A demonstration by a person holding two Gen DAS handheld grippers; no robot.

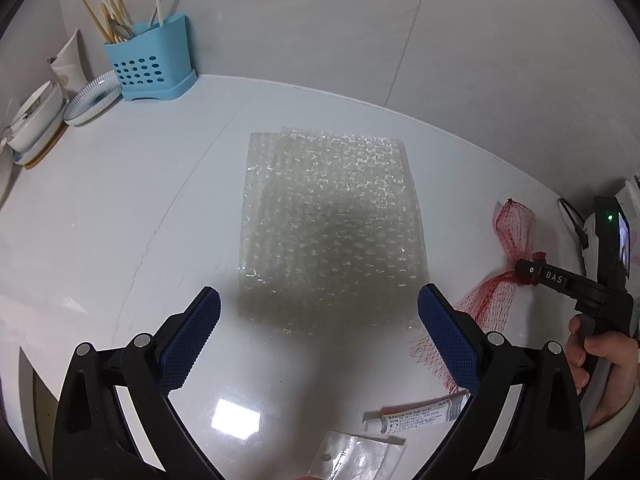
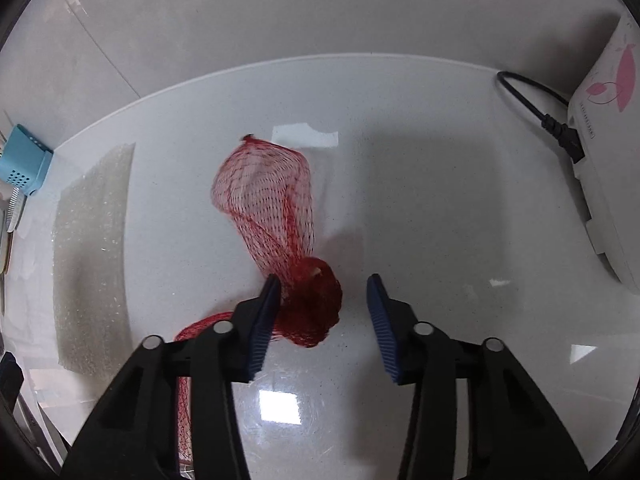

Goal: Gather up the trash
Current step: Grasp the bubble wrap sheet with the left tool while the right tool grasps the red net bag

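A sheet of bubble wrap (image 1: 332,228) lies flat on the white counter (image 1: 120,208). My left gripper (image 1: 319,295) hangs open above its near edge, with nothing between the blue pads. A red mesh bag (image 2: 268,196) lies to the right of the wrap (image 2: 94,252). Its bunched, knotted middle sits between the jaws of my right gripper (image 2: 324,280). The left pad touches the mesh and the right pad stands apart from it. In the left wrist view the right gripper (image 1: 528,271) sits low on the mesh bag (image 1: 514,228). A small white tube (image 1: 416,416) and a clear plastic sachet (image 1: 356,456) lie near the front.
A blue utensil holder (image 1: 150,64) and stacked dishes (image 1: 92,98) stand at the back left by the wall. A white appliance (image 2: 604,152) with a black cord (image 2: 536,108) stands at the right. A hand (image 1: 600,356) holds the right gripper's handle.
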